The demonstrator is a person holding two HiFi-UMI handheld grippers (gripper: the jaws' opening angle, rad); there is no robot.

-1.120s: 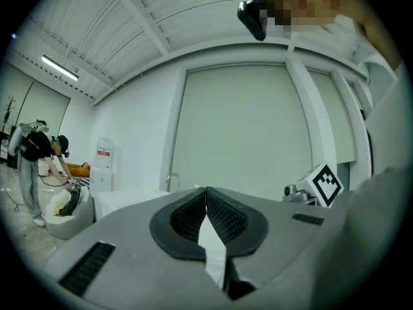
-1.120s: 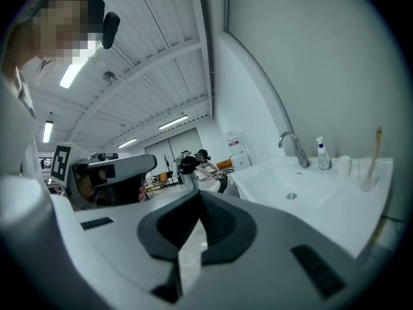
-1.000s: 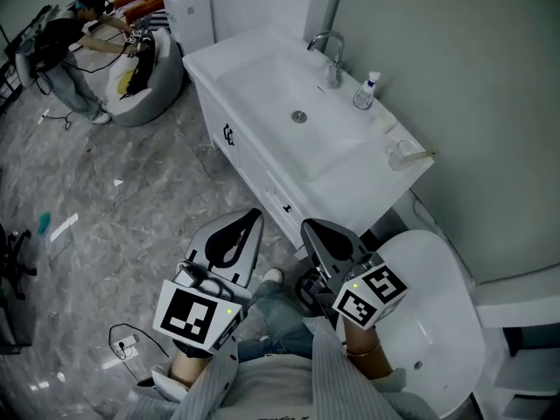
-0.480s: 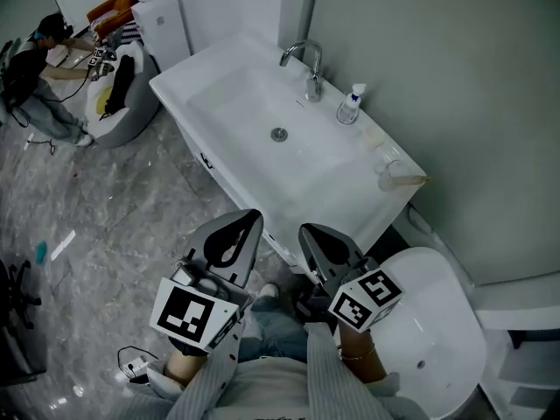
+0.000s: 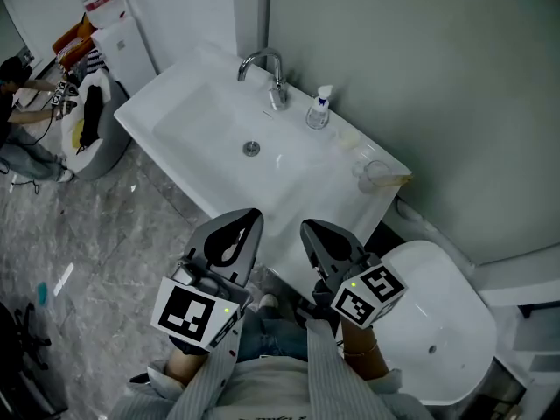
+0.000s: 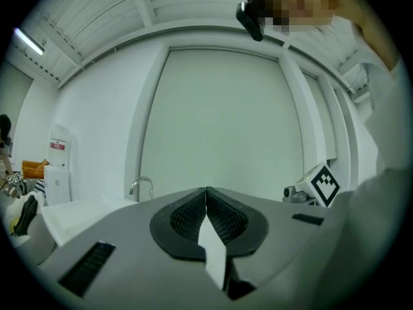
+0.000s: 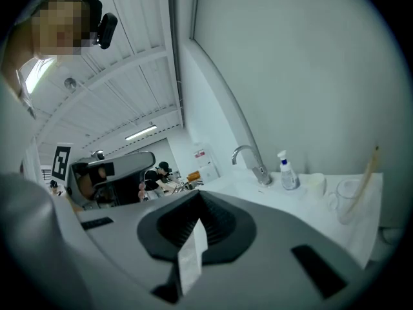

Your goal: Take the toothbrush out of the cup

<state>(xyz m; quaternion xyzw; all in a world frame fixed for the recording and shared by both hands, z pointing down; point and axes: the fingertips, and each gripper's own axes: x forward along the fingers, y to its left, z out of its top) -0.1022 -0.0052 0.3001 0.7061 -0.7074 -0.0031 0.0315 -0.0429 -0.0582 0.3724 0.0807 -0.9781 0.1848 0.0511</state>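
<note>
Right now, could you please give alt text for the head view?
Left gripper and right gripper, both shut and empty, face a white washbasin; at its right end a clear cup holds a toothbrush, near a bottle and tap.

- White bench [image 5: 297, 180] with sunk basin backs onto a plain grey wall [image 5: 420, 68].
- Grey marbled floor [image 5: 105, 234] runs along its front edge.
- White toilet [image 5: 437, 322] by its right end.
- Strip light [image 7: 141, 134] glows overhead.

The toothbrush [image 5: 398, 180] sits in the cup [image 5: 376, 173] on the sink [image 5: 197, 116].
</note>
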